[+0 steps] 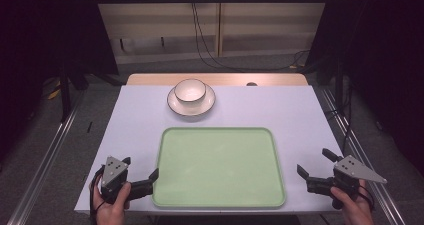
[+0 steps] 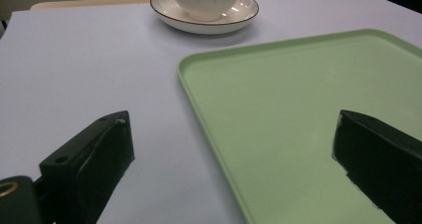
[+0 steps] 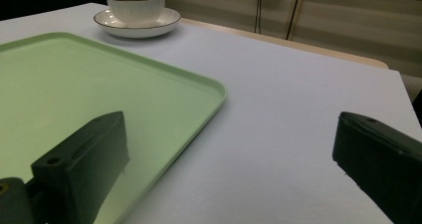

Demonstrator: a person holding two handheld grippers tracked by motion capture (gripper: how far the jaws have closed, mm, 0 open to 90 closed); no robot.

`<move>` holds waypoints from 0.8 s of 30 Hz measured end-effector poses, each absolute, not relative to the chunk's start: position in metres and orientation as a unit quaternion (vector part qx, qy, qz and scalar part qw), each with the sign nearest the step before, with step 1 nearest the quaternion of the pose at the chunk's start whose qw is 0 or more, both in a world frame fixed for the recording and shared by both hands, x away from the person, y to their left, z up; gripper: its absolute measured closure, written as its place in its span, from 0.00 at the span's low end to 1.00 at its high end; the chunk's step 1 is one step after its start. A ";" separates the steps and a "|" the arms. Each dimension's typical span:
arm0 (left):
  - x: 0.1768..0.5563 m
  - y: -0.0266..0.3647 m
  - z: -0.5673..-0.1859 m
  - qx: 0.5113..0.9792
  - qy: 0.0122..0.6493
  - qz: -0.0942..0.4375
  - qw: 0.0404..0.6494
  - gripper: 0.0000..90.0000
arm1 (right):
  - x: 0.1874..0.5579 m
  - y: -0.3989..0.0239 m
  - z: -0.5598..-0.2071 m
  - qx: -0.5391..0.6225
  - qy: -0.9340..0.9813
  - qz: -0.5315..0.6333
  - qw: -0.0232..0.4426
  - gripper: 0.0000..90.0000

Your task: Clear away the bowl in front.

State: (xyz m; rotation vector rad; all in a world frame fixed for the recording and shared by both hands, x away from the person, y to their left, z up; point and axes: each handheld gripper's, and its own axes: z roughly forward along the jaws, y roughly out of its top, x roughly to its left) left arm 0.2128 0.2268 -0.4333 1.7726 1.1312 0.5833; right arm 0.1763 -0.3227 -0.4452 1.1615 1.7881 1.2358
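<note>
A pale green tray lies flat at the front middle of the white table, with nothing on it. Behind it stands a white ribbed bowl on a white saucer with a dark rim. My left gripper rests at the tray's front left corner, jaws wide open, straddling the tray's left rim; the bowl lies far ahead. My right gripper is held off the tray's front right corner, open, with bare table between its jaws and the tray's corner to its left. The bowl sits far beyond it.
The white table top has free room on both sides of the tray and around the saucer. A wooden strip runs along the far edge. Black cables hang at the wall behind. Metal rails flank the table on the floor.
</note>
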 end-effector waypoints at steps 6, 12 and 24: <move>0.214 0.226 -0.431 0.712 0.464 0.231 0.474 0.02 | 0.178 -0.321 -0.448 0.442 0.696 0.466 0.321 0.01; 0.213 0.224 -0.429 0.714 0.458 0.218 0.482 0.03 | 0.178 -0.323 -0.447 0.448 0.687 0.475 0.319 0.02; 0.226 0.211 -0.432 0.731 0.448 0.198 0.475 0.04 | 0.177 -0.325 -0.445 0.441 0.687 0.486 0.313 0.02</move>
